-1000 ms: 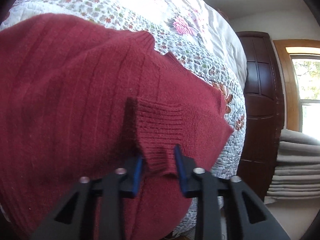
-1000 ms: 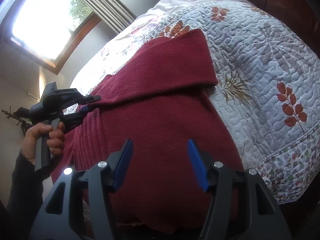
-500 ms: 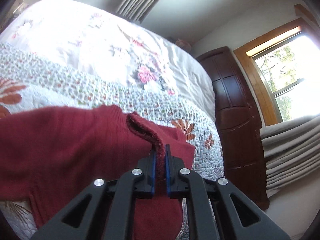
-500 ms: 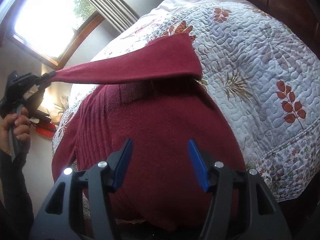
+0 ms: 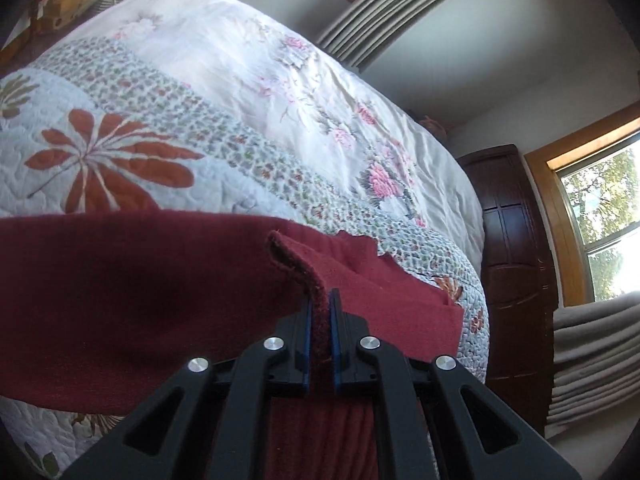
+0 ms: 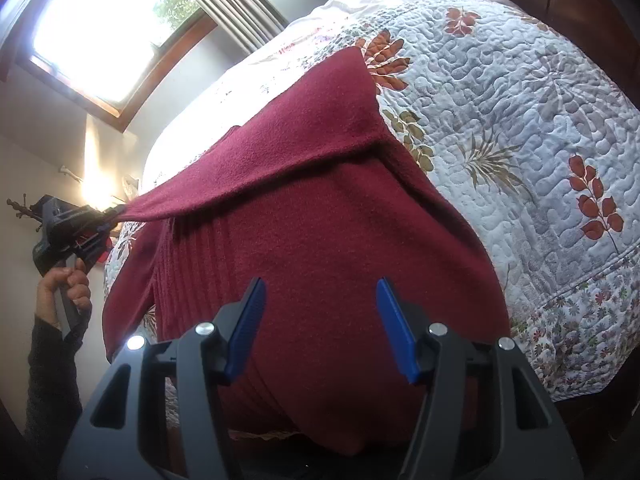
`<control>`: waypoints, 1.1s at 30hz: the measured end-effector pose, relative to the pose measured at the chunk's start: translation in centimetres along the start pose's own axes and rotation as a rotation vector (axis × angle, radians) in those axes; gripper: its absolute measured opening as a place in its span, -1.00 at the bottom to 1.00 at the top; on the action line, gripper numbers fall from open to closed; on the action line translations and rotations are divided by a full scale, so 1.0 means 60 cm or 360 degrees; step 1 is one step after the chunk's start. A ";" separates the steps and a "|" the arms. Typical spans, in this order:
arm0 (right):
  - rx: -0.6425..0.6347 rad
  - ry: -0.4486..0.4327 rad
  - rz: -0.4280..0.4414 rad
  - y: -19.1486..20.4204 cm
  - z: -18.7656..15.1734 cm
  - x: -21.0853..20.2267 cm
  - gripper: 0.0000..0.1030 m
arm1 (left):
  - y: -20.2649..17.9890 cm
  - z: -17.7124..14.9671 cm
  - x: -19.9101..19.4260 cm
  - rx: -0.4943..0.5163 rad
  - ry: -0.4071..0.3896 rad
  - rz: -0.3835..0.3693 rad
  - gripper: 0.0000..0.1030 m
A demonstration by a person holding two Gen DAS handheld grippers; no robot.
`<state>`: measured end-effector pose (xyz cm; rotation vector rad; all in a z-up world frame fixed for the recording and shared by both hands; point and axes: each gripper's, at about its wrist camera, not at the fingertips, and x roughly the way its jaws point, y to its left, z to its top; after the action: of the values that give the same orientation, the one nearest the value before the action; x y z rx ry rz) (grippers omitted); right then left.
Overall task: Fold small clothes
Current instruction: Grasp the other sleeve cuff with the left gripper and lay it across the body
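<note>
Maroon knit sweater (image 6: 320,240) on quilt (image 6: 520,128), near hem cut off; left gripper (image 5: 319,344) clamps cuff (image 5: 318,308), right gripper (image 6: 320,328) agape.

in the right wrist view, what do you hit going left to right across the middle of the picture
hand gripping the left gripper → stretched sleeve → red sweater body → quilt with the red leaf sprig
</note>
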<state>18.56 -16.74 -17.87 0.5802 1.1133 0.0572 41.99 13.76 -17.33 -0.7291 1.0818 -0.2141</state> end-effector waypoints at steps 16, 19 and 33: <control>-0.0008 -0.0009 -0.0011 0.003 0.007 -0.006 0.13 | 0.016 -0.035 -0.010 -0.0030 -0.0209 0.0092 -0.26; -0.0040 0.0001 0.0009 0.015 0.008 -0.003 0.13 | -0.022 -0.051 0.042 0.0051 -0.0063 0.0032 -0.12; -0.0107 -0.0012 0.0076 0.037 0.015 -0.018 0.19 | 0.158 -0.063 -0.097 -0.0319 -0.0304 0.0074 0.34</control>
<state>19.35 -15.59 -15.65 0.5463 1.0863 0.1334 34.21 22.12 -20.10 -0.8844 0.9443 0.0047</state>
